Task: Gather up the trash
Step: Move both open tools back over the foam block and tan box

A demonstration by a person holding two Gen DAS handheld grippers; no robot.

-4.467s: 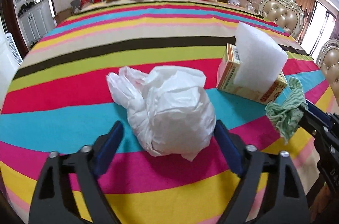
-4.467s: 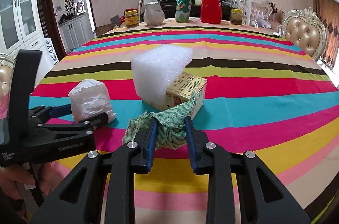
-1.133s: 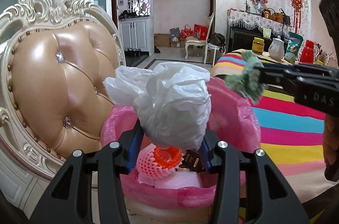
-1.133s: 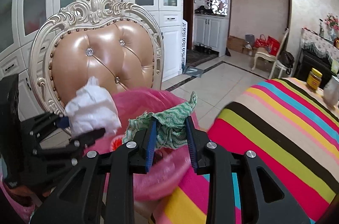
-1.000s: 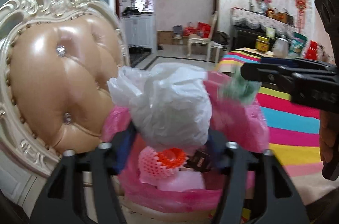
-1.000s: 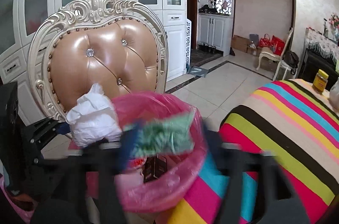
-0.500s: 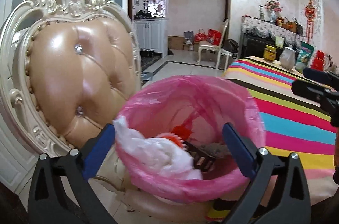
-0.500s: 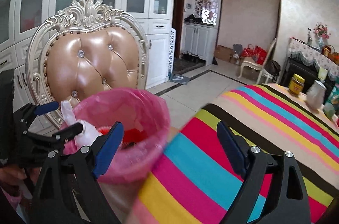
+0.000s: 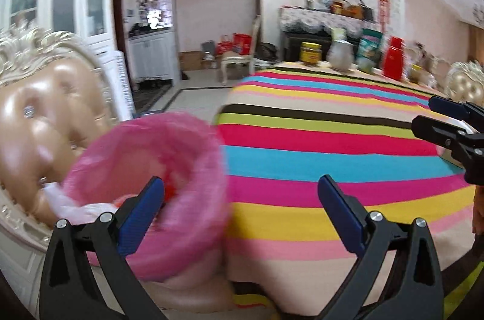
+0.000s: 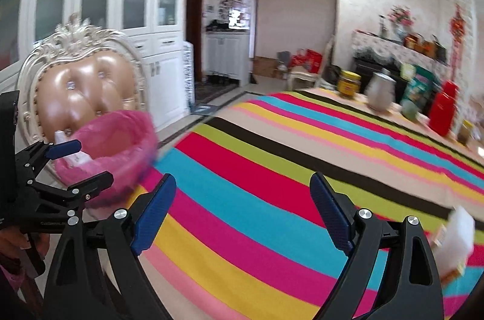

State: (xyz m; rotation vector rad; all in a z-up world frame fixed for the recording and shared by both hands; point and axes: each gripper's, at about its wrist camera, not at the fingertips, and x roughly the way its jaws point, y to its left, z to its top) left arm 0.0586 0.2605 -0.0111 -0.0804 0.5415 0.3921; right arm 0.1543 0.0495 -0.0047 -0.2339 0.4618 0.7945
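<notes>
— What did the left wrist view show?
— The left gripper [image 9: 240, 197] had just been opening and stood released, nothing between its jaws. The pink-lined bin [image 9: 157, 168] sat off the striped table's [image 9: 317, 156] left edge, a white bag [image 9: 69, 203] at its rim, against a padded chair [image 9: 36, 126].

— And the right wrist view?
— The right gripper [image 10: 242, 208] was spread wide and empty above the table. A white foam block [image 10: 458, 232] lay on a box [image 10: 450, 271] near the right edge.
</notes>
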